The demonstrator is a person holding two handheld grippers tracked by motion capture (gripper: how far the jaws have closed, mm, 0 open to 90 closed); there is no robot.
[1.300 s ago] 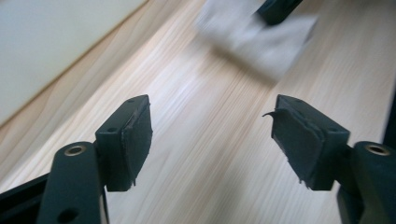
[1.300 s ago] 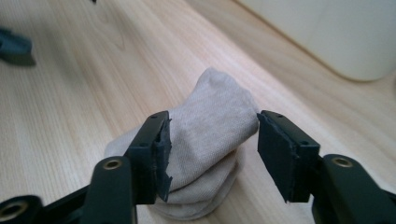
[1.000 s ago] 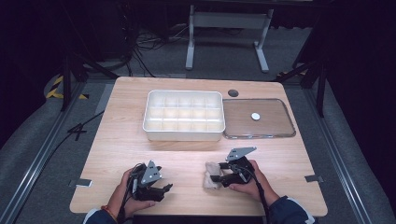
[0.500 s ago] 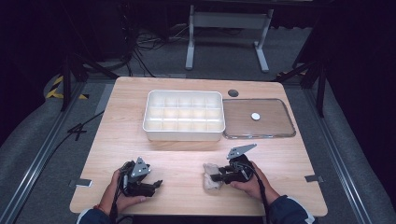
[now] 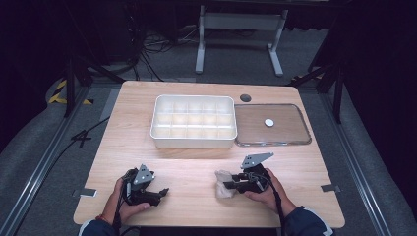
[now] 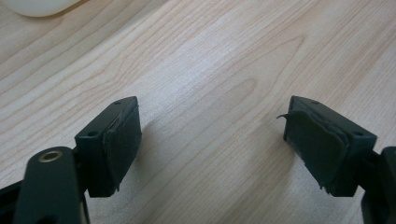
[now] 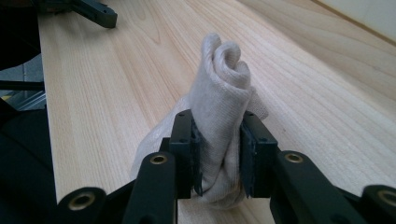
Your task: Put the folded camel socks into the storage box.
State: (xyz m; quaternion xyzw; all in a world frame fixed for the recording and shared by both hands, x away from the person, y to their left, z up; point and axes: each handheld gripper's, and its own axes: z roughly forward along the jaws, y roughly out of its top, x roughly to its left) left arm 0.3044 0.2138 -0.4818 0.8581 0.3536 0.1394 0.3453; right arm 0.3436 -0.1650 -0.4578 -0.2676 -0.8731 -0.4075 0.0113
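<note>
A crumpled off-white cloth (image 5: 221, 189) lies on the wooden table near its front edge. My right gripper (image 5: 230, 186) has just been closing on it. In the right gripper view its pads squeeze the cloth (image 7: 224, 84) into an upright fold between the jaws of the right gripper (image 7: 219, 140). My left gripper (image 5: 163, 192) rests low over the table at the front left, pointing right. Its jaws have just been opening and stand wide apart. In the left gripper view only bare wood lies between the jaws of the left gripper (image 6: 212, 140).
A white compartment tray (image 5: 194, 142) stands at the middle back of the table. A clear lid (image 5: 290, 135) with a small white disc (image 5: 268, 122) on it lies to the tray's right. A dark round hole (image 5: 245, 98) sits behind them.
My left gripper has shifted to the left, toward the front left corner. The right jaws have closed onto the cloth and bunched it up.
</note>
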